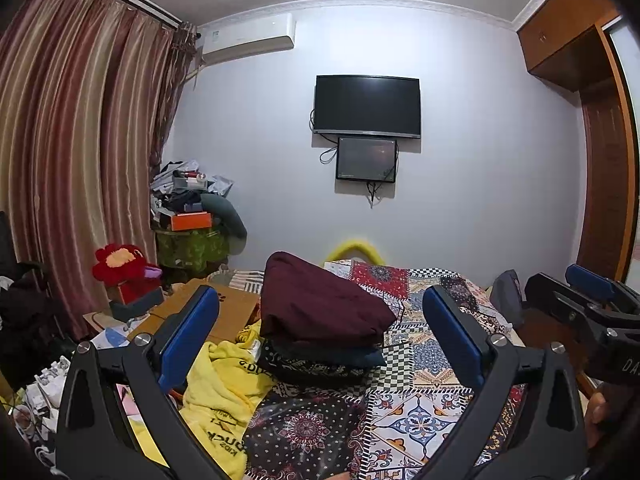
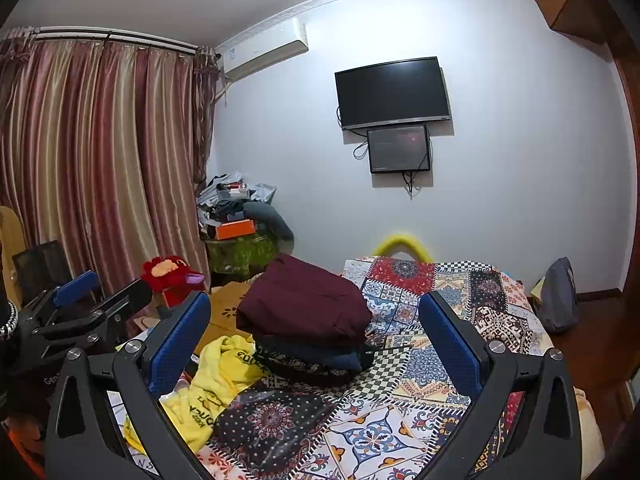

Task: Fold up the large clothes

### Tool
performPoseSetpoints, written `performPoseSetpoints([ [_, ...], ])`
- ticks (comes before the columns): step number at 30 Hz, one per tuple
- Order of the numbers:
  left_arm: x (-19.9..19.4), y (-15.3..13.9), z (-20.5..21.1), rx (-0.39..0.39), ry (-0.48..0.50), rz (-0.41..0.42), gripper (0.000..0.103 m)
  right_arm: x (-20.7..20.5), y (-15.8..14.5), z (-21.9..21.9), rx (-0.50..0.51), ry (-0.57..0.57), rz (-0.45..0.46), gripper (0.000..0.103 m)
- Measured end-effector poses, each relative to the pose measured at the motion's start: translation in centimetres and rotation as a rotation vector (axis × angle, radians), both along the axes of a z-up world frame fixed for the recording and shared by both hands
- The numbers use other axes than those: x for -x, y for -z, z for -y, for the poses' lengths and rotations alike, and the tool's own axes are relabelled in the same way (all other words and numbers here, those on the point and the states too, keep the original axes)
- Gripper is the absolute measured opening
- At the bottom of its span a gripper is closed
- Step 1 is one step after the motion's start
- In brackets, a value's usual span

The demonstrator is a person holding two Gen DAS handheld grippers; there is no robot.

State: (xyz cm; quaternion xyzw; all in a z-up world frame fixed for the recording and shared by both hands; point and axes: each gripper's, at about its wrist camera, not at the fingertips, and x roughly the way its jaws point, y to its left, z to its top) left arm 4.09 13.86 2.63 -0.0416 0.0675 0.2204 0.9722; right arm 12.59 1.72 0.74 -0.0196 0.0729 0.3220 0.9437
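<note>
A stack of folded clothes lies on the patterned bedspread (image 1: 404,416), with a maroon garment (image 1: 320,300) on top of a dark blue one (image 1: 340,356) and a patterned one. A crumpled yellow garment (image 1: 224,396) with black lettering lies at the stack's left. My left gripper (image 1: 320,336) is open and empty, held above the bed in front of the stack. My right gripper (image 2: 316,336) is open and empty too, beside the left one. The same stack (image 2: 308,304), yellow garment (image 2: 216,384) and bedspread (image 2: 384,428) show in the right wrist view.
A red plush toy (image 1: 120,264) sits on boxes left of the bed. A cluttered side table (image 1: 192,220) stands by the striped curtain (image 1: 72,152). A TV (image 1: 366,106) hangs on the far wall. A wooden wardrobe (image 1: 600,160) is at right. A grey bag (image 2: 560,296) lies beyond the bed's right edge.
</note>
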Motion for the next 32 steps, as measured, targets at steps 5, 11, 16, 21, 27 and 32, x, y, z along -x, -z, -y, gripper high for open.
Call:
performPoseSetpoints([
  [5,-0.1,0.2,0.1,0.001,0.016,-0.008,0.102,0.0,0.0,0.0,0.0,0.008,-0.001,0.103],
  [11,-0.4,0.4,0.1,0.006,0.012,-0.019,0.102,-0.2,0.2,0.0,-0.003,0.018,-0.007,0.103],
  [16,-0.5,0.6,0.0,0.02,0.026,-0.021,0.102,-0.4,0.3,0.1,-0.003,0.026,-0.009,0.103],
  [21,-0.7,0.7,-0.2,0.037,0.03,-0.023,0.102,-0.4,0.3,0.1,-0.001,0.028,-0.009,0.103],
  [27,-0.9,0.9,-0.6,0.068,0.027,-0.021,0.102,-0.4,0.4,0.1,0.003,0.029,-0.013,0.103],
  [32,-1.0,1.1,-0.9,0.086,0.034,-0.025,0.102,-0.5,0.5,0.1,0.006,0.03,-0.015,0.103],
])
